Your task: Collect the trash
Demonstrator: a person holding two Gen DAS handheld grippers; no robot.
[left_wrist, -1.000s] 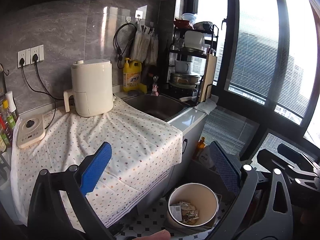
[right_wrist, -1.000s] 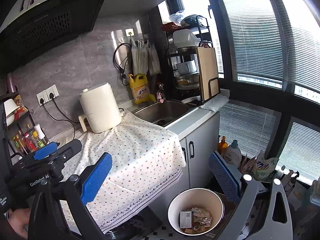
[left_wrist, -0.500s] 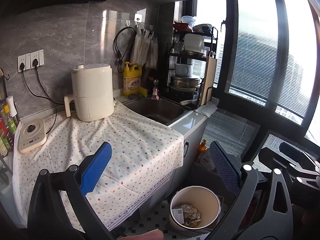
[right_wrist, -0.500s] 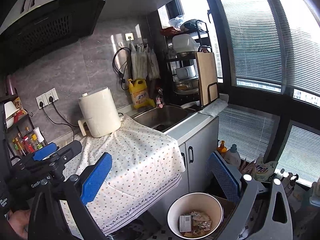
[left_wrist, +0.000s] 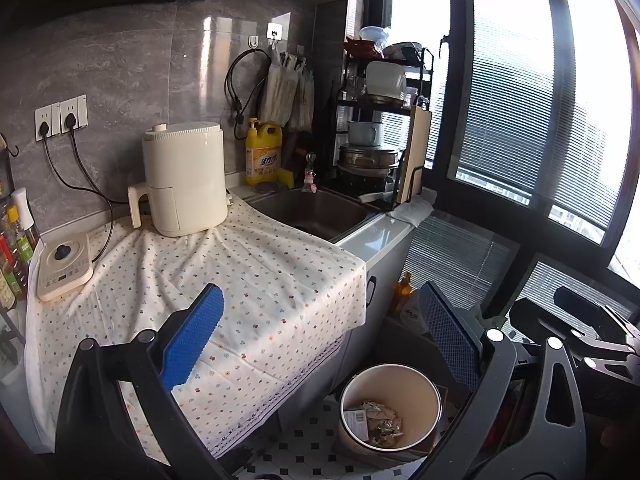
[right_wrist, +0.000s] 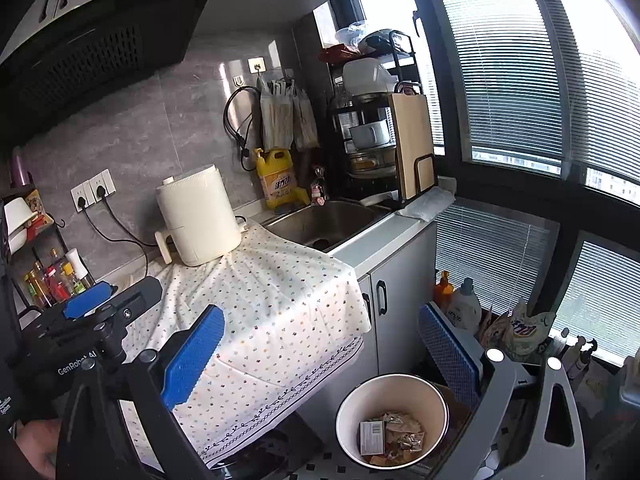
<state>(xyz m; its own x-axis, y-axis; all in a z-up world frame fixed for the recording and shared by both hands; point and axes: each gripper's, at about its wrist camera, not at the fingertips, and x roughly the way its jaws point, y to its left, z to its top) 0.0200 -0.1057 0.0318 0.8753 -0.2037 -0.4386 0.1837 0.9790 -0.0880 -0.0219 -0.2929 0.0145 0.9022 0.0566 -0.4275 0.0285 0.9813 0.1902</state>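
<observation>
Both claws wide, nothing between pads: left claw (left_wrist: 320, 340), right claw (right_wrist: 320, 344). Bin (right_wrist: 348, 404) on floor, below and ahead of right claw, near right pad; wrappers (right_wrist: 394, 434) already inside. Cloth-covered counter (left_wrist: 248, 280) ahead of left claw shows no loose trash. Risk: low swing of claw knocks light bin over, wrappers spill; left pad may snag cloth (right_wrist: 280, 300) and drag fryer (left_wrist: 184, 176).

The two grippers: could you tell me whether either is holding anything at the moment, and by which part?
Nothing is held. The left gripper and the right gripper are both open, with no trash between their pads.
</observation>
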